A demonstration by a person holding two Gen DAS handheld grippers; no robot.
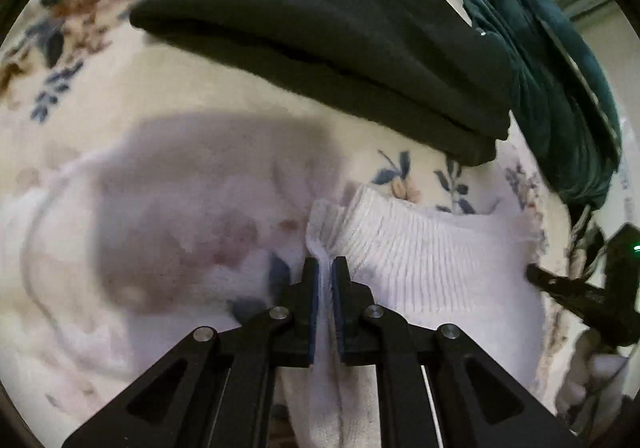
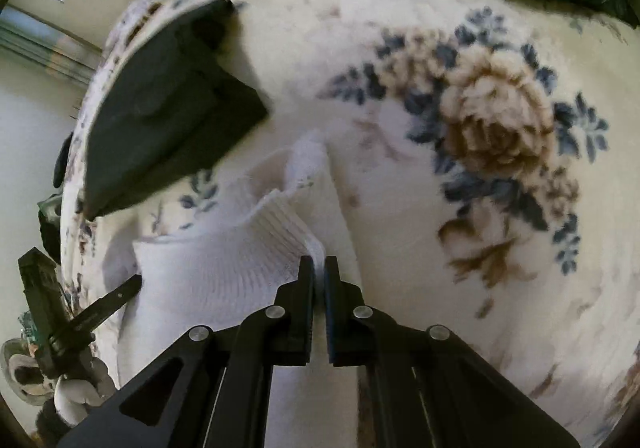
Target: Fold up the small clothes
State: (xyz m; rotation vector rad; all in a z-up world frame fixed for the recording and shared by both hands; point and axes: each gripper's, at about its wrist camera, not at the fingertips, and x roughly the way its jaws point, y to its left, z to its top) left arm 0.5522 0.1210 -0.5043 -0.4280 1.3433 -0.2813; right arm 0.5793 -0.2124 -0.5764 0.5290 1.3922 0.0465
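**Two grippers pinch the cuff of a white sock over a floral blanket**

The left gripper [image 1: 324, 268] has its jaws pressed together on one corner of the ribbed cuff of a white sock [image 1: 424, 260]. The right gripper [image 2: 319, 268] pinches the opposite corner of the same cuff, jaws nearly touching with fabric between them. The sock hangs stretched between them, just above a cream blanket [image 2: 400, 28] printed with blue and tan flowers. A folded dark garment [image 1: 320, 28] lies on the blanket beyond the sock. A crumpled dark green cloth [image 1: 560, 80] sits farther back. No writing or labels can be read.
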